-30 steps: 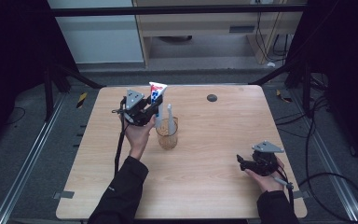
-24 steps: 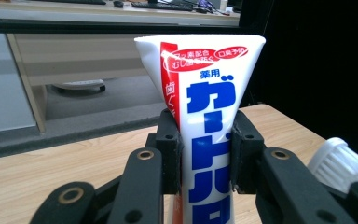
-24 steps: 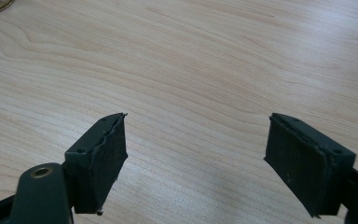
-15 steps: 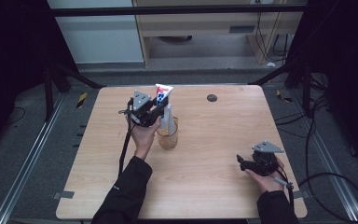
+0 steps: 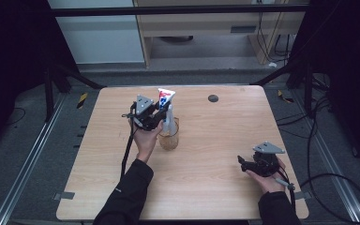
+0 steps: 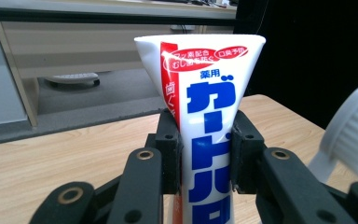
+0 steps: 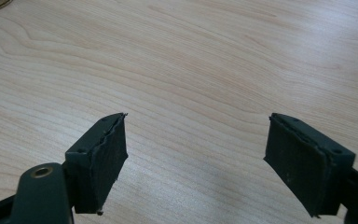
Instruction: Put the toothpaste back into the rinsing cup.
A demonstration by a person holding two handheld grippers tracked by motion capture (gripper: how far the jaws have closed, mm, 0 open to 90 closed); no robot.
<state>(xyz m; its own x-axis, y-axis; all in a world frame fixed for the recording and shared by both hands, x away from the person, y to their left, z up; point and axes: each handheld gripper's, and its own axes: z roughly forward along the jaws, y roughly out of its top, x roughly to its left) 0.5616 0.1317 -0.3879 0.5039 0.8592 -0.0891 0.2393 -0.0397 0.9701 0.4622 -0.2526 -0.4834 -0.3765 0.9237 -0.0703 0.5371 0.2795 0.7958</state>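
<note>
A white toothpaste tube (image 5: 165,97) with a red band and blue lettering stands upright, crimped end up, between my left gripper's (image 5: 161,112) jaws; in the left gripper view the pads (image 6: 169,149) press both sides of the tube (image 6: 209,112). Just right of it a glass cup (image 5: 169,137) stands on the wooden table (image 5: 215,131) with a white toothbrush (image 5: 170,119) in it; its head (image 6: 354,133) shows blurred at the right. My right gripper (image 5: 244,164) rests low near the front right, its jaws open (image 7: 196,154) over bare wood.
A small dark round thing (image 5: 213,98) lies near the table's far edge. A cable (image 5: 127,150) hangs from the left gripper along the forearm. Behind the table stand a wooden shelf unit (image 5: 206,28) and dark frame legs.
My left gripper has shifted slightly right and down with the tube, closer to the cup. The right gripper has stayed still.
</note>
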